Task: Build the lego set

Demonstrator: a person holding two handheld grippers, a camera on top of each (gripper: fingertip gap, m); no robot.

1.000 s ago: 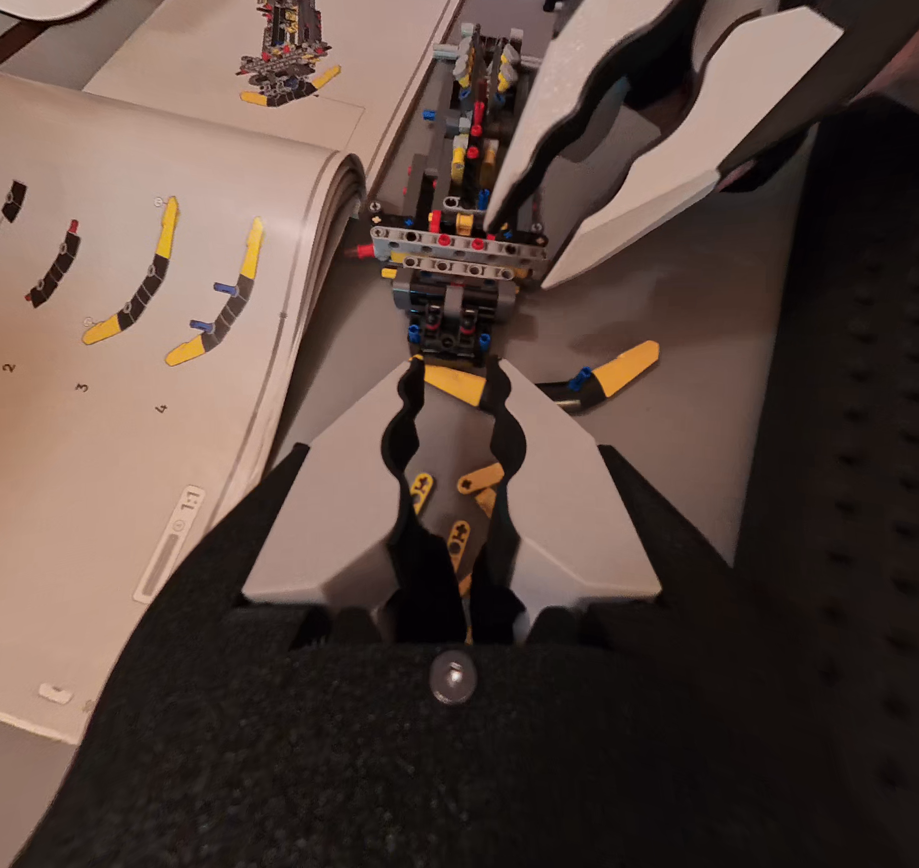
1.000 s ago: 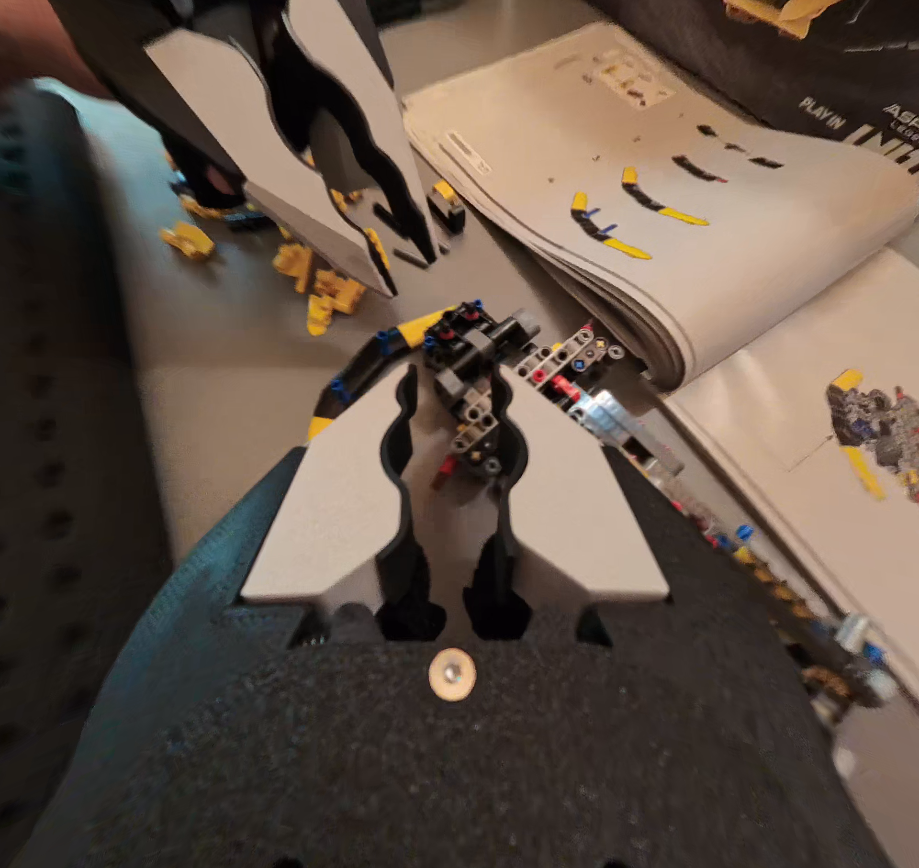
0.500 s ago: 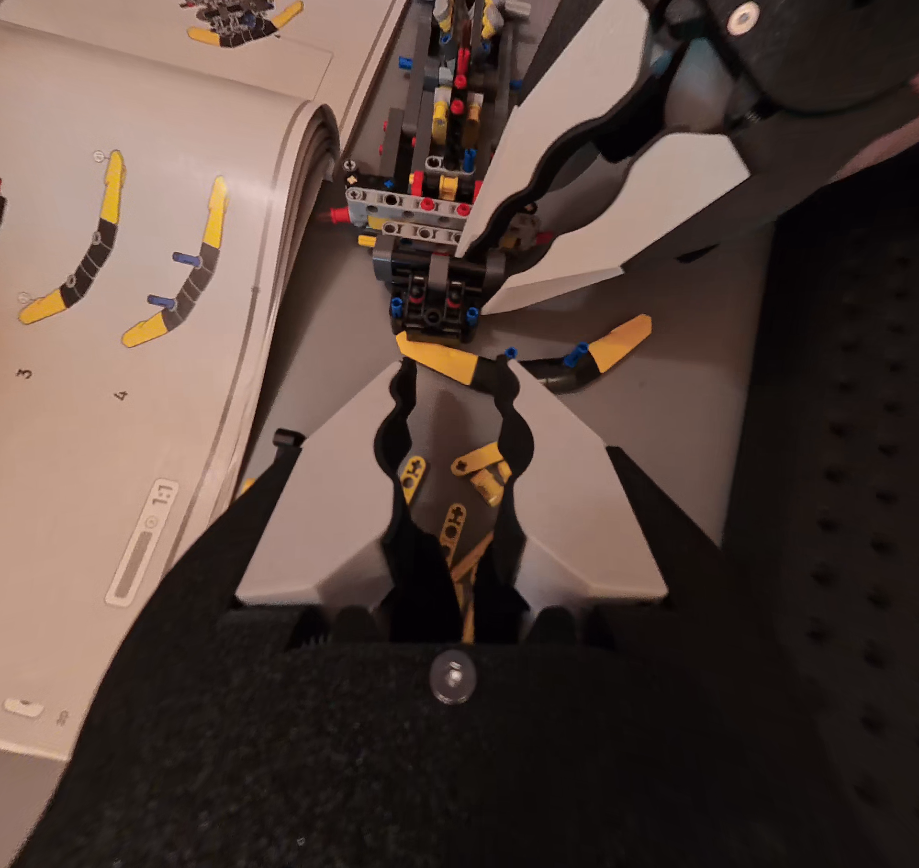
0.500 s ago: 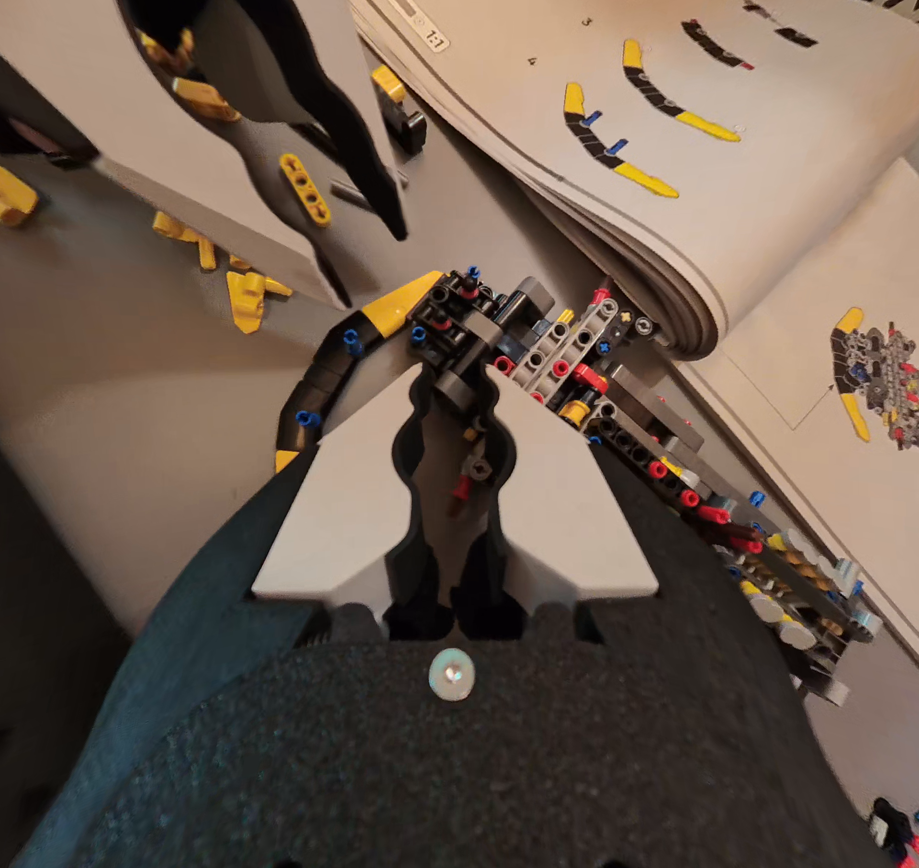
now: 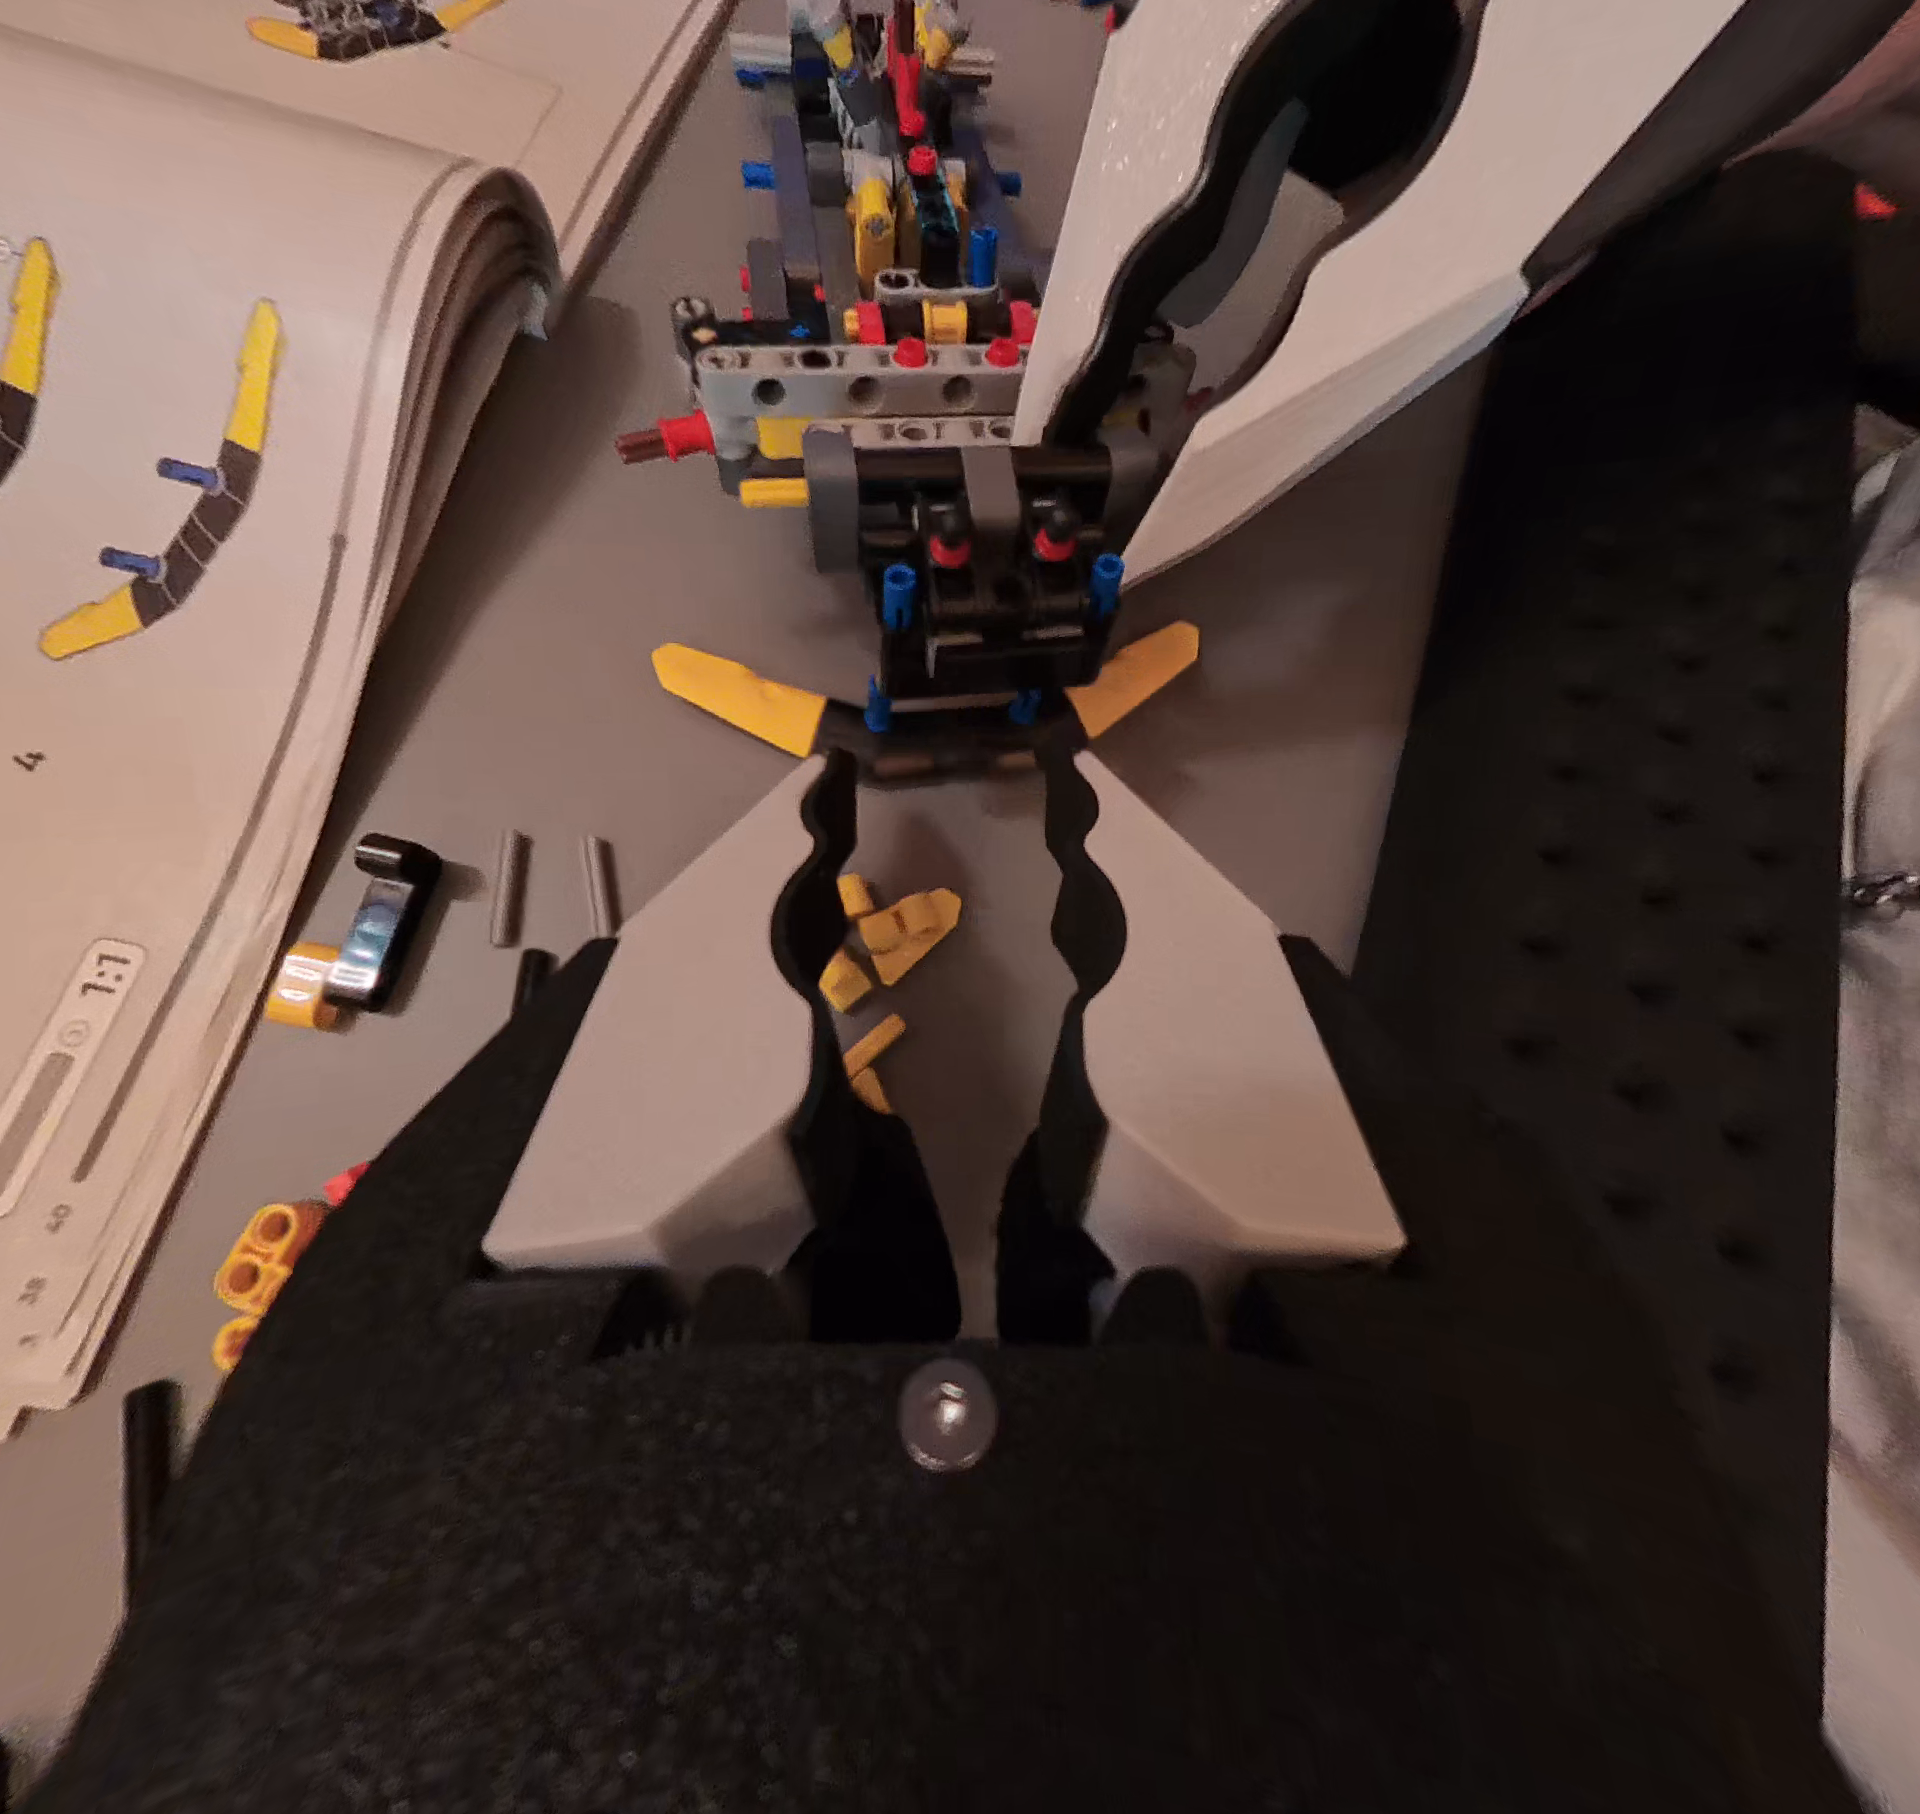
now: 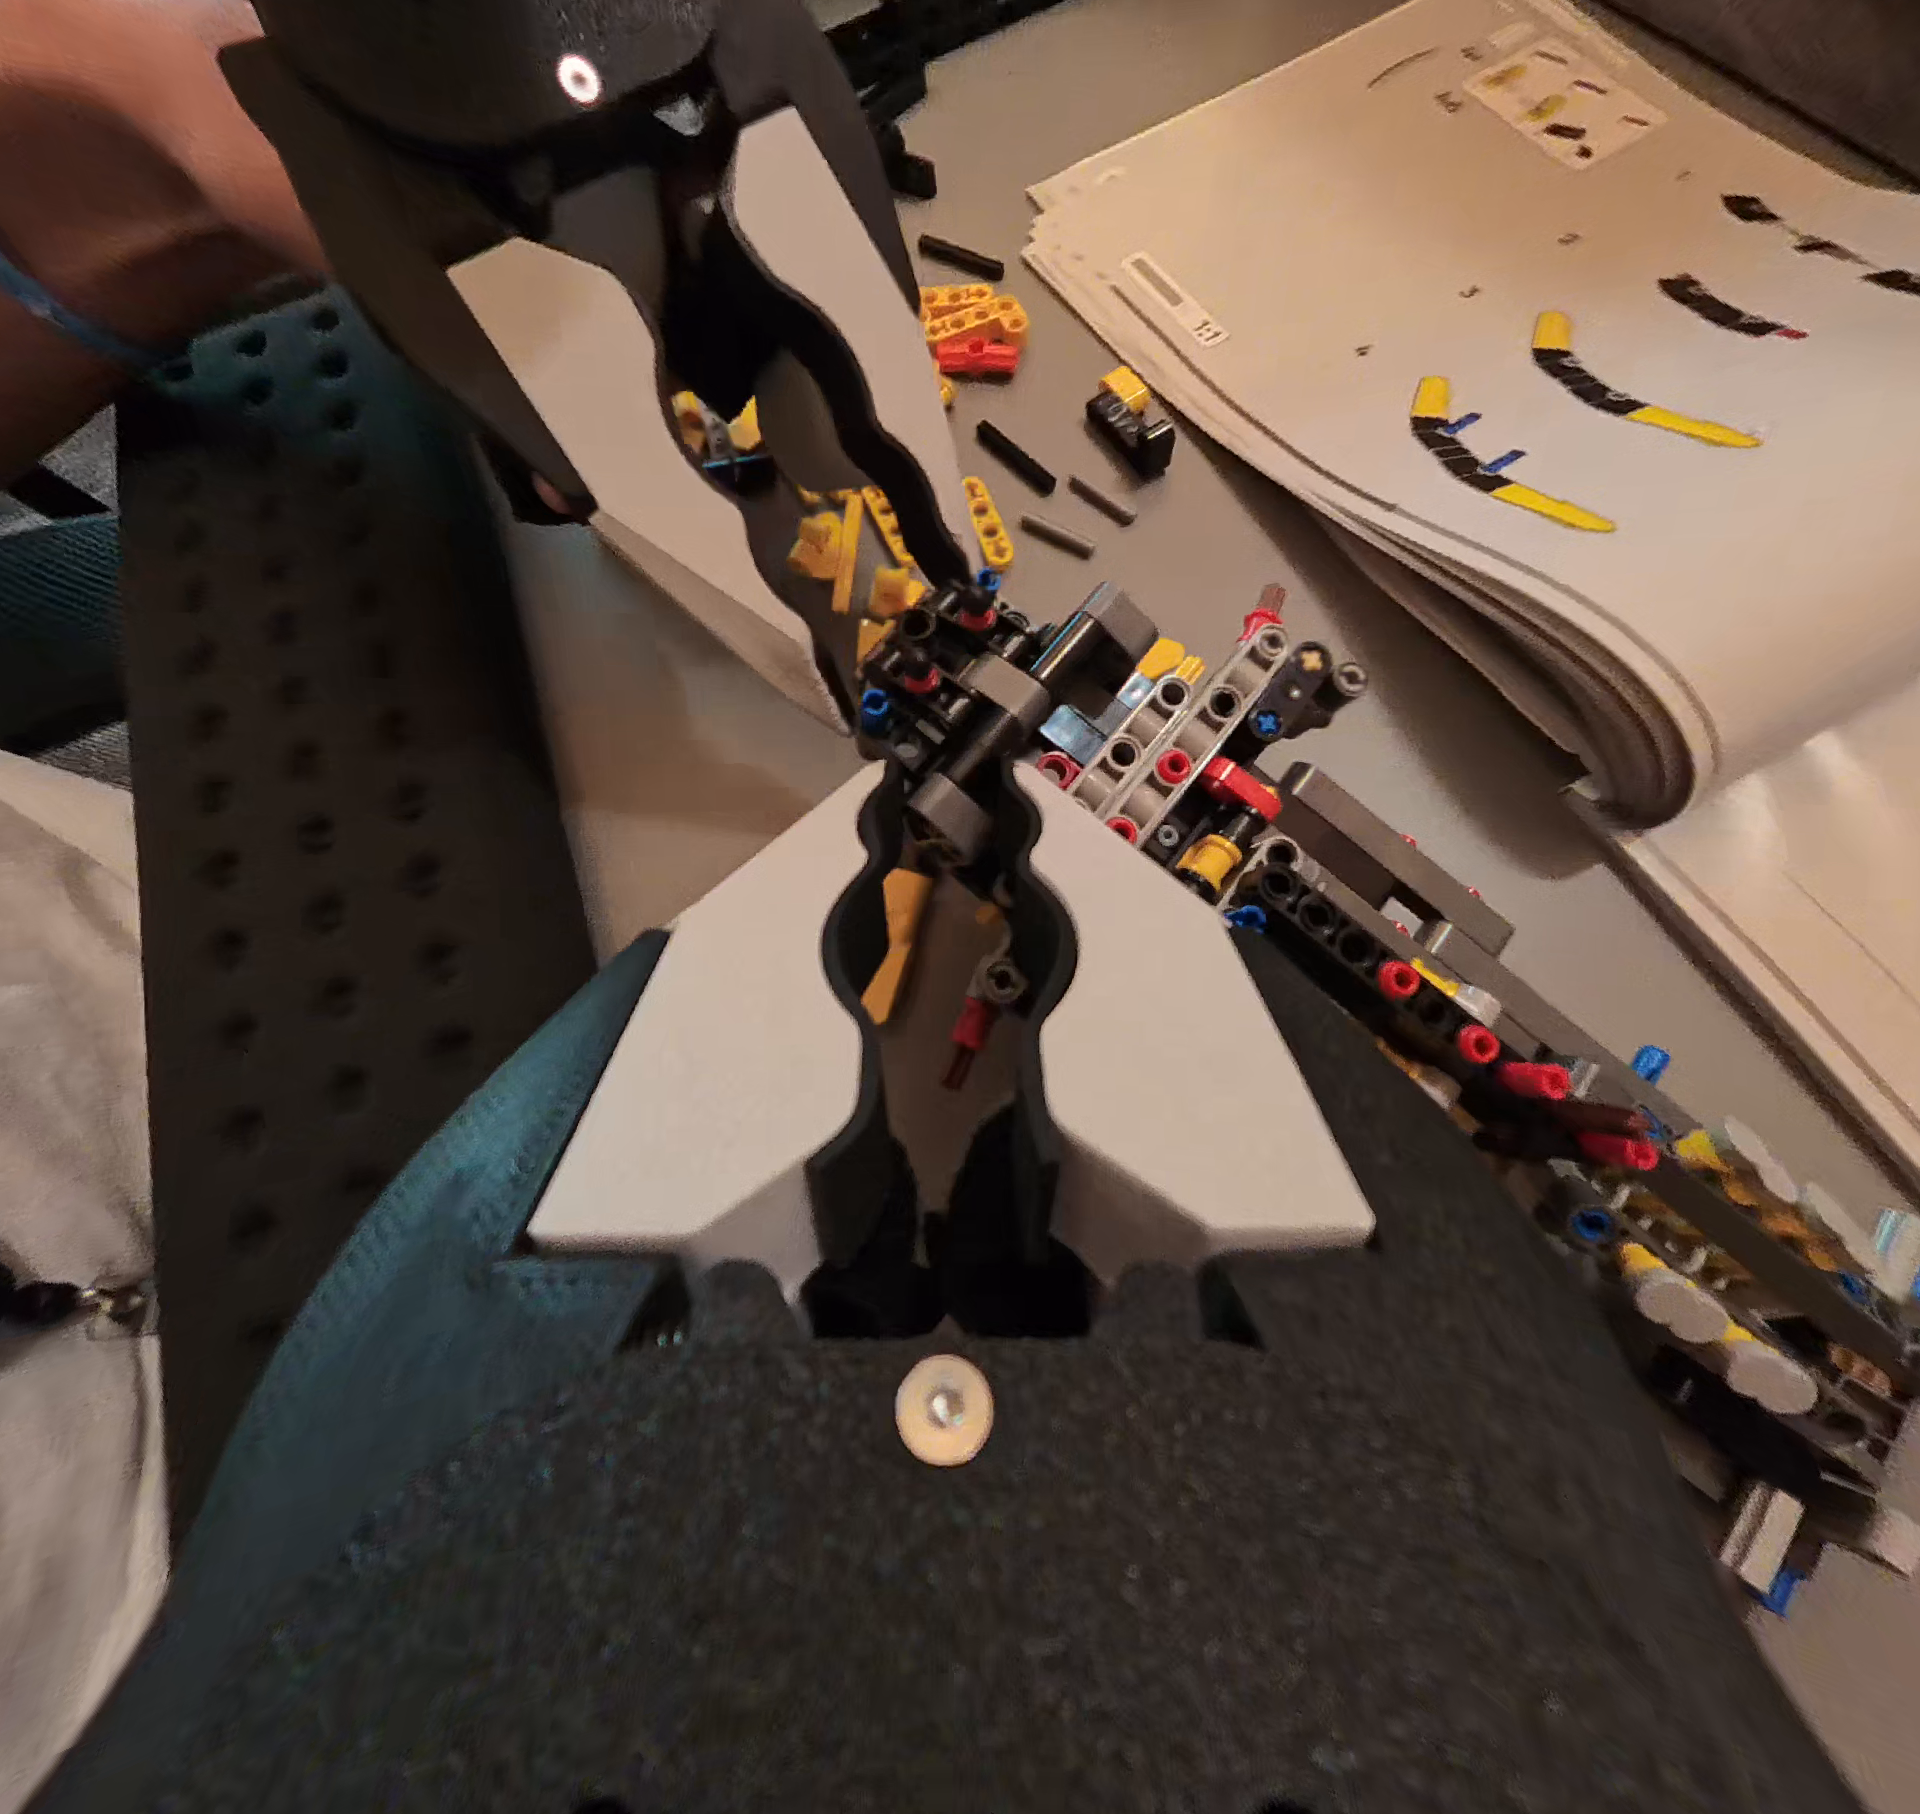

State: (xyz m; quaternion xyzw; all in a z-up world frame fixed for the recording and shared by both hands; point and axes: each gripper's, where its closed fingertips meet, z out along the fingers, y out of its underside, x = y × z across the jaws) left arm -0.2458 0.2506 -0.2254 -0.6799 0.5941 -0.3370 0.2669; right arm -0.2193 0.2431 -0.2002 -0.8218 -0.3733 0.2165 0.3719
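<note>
The long lego chassis lies on the grey surface, running away from the left wrist camera, its black front block nearest. A curved black-and-yellow bumper piece sits against the underside of that front block, its yellow tips spreading to either side. The left gripper has its tips on the black middle of this curved piece, the jaws closed in on it (the contact itself is blurred). The right gripper comes in from the side and is clamped on a dark grey part of the front block, its fingers crossing in front of the chassis in the left wrist view.

Between the left gripper's fingers, loose yellow pieces lie on the surface. Two short grey axles and a small black-and-yellow part rest just beside the open instruction booklet, which lies alongside the chassis. More yellow and red bricks are scattered farther off.
</note>
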